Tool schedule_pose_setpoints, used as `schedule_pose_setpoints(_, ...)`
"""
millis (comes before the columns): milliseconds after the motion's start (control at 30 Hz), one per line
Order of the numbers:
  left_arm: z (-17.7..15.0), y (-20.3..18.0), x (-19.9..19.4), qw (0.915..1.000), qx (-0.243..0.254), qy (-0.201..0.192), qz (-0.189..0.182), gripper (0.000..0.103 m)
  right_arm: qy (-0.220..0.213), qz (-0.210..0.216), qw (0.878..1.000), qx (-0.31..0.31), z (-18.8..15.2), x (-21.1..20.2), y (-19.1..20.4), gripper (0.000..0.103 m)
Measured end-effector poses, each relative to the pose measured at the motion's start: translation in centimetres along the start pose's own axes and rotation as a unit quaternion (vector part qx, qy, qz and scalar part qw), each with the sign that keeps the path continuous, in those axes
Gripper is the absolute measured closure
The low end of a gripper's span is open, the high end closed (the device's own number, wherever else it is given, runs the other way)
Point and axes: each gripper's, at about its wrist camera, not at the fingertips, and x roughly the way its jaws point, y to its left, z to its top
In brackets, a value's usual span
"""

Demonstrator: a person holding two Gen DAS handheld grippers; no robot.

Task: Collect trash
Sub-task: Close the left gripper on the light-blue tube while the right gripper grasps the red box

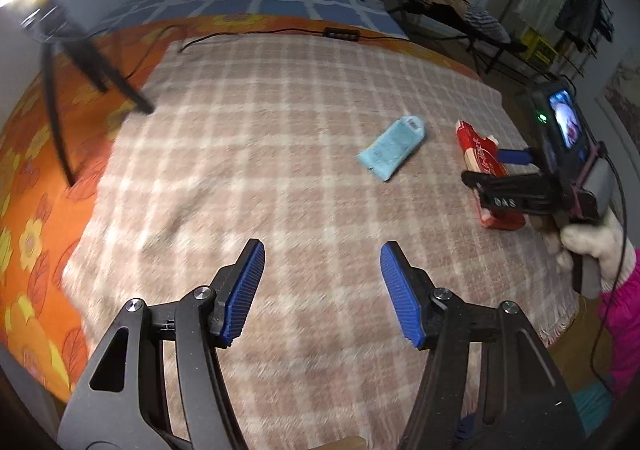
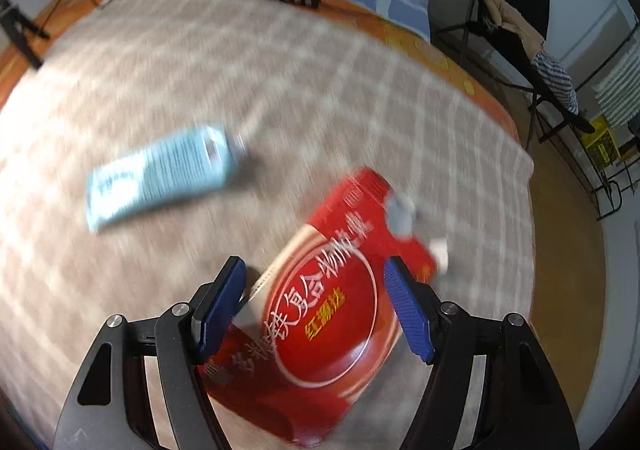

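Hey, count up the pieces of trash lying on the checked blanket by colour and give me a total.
Red: 1, the flat red carton with white lettering, between the open jaws of the right gripper
Light blue: 1, the light blue soft plastic packet, lying apart from the carton
Total: 2

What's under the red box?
The red box lies flat on the checked blanket, which shows all round its edges. Whatever sits directly beneath it is covered. The right gripper straddles it, open, and hides part of its sides.
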Motion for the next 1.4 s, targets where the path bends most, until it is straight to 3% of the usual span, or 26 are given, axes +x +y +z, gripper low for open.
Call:
schedule_pose_setpoints(100,1.2,-1.7,1.3,0.9996,0.028,-0.002,-0.006,0.041,0.002,0.002,1.000,0.008,-1.4,-0.4,-1.6,0.032)
schedule_pose_setpoints(233,3.5,-4.0,3.6,0.9976,0.067,0.001,-0.017,0.041,-0.011,0.058,0.996,0.059,-3.1,-1.6,-4.5,0.032)
schedule_pose_setpoints(333,5.4,-5.7,5.8,0.9945,0.102,0.015,-0.021,0.041,-0.033,0.128,0.984,0.122,-4.1,-2.7,-6.9,0.025)
schedule_pose_setpoints(500,7.3,-7.4,9.2,0.9881,0.148,0.041,0.001,0.041,-0.046,0.167,0.971,0.167,-4.6,-2.5,-8.3,0.022)
schedule_pose_setpoints(667,8.0,-8.9,12.0,0.9825,0.177,0.057,0.016,0.041,-0.019,0.198,0.960,0.198,-4.6,-0.4,-8.7,0.022)
schedule_pose_setpoints(833,8.3,-9.9,13.6,0.9781,0.196,0.064,0.027,0.041,-0.011,0.193,0.960,0.201,-4.0,0.2,-8.6,0.022)
schedule_pose_setpoints(933,8.7,-9.8,14.3,0.9799,0.186,0.069,0.021,0.057,-0.007,0.186,0.962,0.198,-3.7,0.5,-8.5,0.022)
schedule_pose_setpoints(1100,9.2,-9.6,14.6,0.9828,0.173,0.063,0.011,0.063,0.008,0.187,0.964,0.186,-3.1,1.6,-7.4,0.020)
schedule_pose_setpoints(1400,9.0,-8.3,13.8,0.9878,0.145,0.053,0.017,0.067,0.009,0.114,0.988,0.099,-1.9,2.3,-3.2,0.014)
